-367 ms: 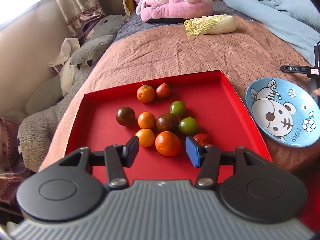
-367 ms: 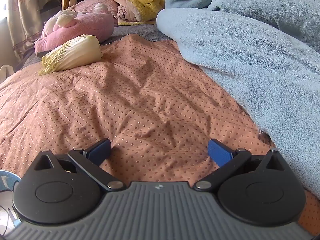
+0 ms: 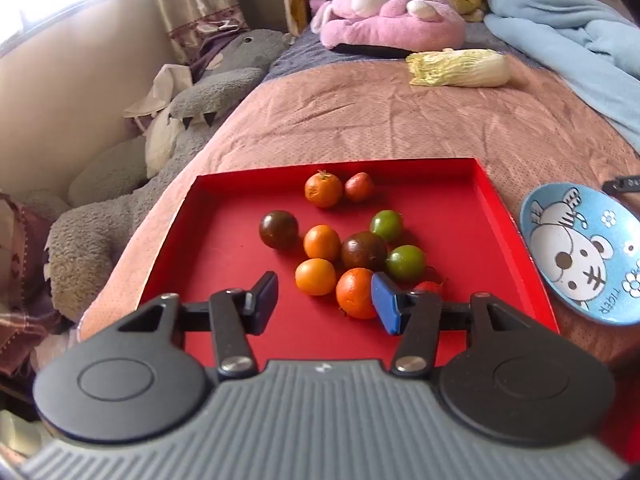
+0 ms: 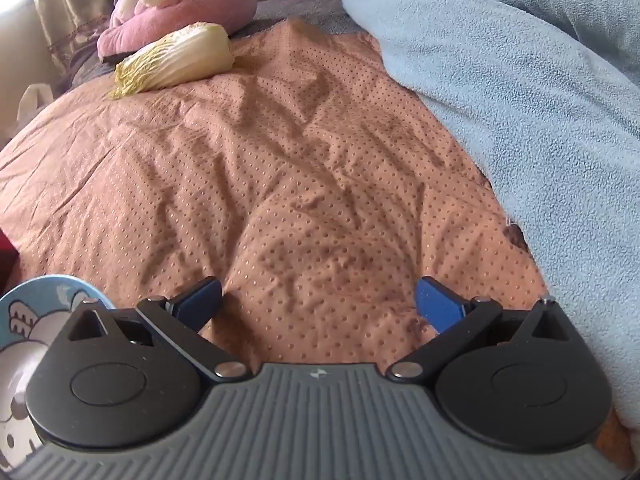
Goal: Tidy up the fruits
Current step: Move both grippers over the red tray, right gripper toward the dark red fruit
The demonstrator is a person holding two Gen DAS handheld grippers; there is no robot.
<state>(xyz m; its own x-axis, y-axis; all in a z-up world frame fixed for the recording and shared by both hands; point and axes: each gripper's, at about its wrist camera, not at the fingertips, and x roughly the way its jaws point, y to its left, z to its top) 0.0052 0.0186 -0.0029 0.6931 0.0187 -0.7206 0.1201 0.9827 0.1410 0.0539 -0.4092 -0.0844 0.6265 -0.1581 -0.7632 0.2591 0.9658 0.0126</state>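
L gripper (image 3: 325, 298) part-open, empty, over red tray (image 3: 224, 256) w/ tomatoes (image 3: 354, 292) | R gripper (image 4: 320, 300) wide open, empty, above bedspread (image 4: 280, 160)

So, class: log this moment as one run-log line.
left gripper: open, over red tray | right gripper: open, empty | fruits: in tray | plate: empty

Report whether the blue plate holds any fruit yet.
Empty where visible. The blue plate shows only its cartoon print; all the fruit sits in the red tray.

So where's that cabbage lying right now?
The cabbage lies far up the brown bedspread, beyond the red tray, just in front of the pink plush toy; the right wrist view shows it upper left.
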